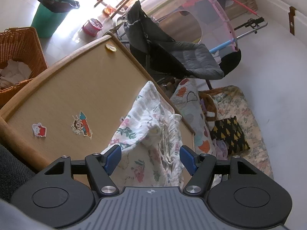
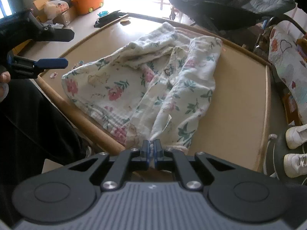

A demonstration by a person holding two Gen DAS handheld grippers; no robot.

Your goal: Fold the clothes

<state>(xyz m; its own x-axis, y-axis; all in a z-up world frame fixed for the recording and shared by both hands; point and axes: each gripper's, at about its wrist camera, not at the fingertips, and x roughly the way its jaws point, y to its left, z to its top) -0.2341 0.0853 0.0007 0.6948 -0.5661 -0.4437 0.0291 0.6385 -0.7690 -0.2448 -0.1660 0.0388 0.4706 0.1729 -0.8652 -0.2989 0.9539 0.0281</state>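
Observation:
A white floral garment (image 2: 145, 84) lies crumpled on a tan wooden table (image 2: 236, 103). It also shows in the left wrist view (image 1: 153, 134), near the table's right edge. My right gripper (image 2: 151, 145) is shut on the garment's near edge at the table's front. My left gripper (image 1: 150, 157) is open, its blue pads on either side of the garment's near part, a little above it. The left gripper also shows in the right wrist view (image 2: 51, 49), open, at the table's left side, clear of the cloth.
A wicker basket (image 1: 21, 53) with white cloth stands left of the table (image 1: 76, 88). A dark stroller (image 1: 172, 53) stands beyond the table. A floral mat with a cushion (image 1: 228, 134) lies on the floor. White shoes (image 2: 295, 149) are at the right. Stickers (image 1: 82, 126) mark the tabletop.

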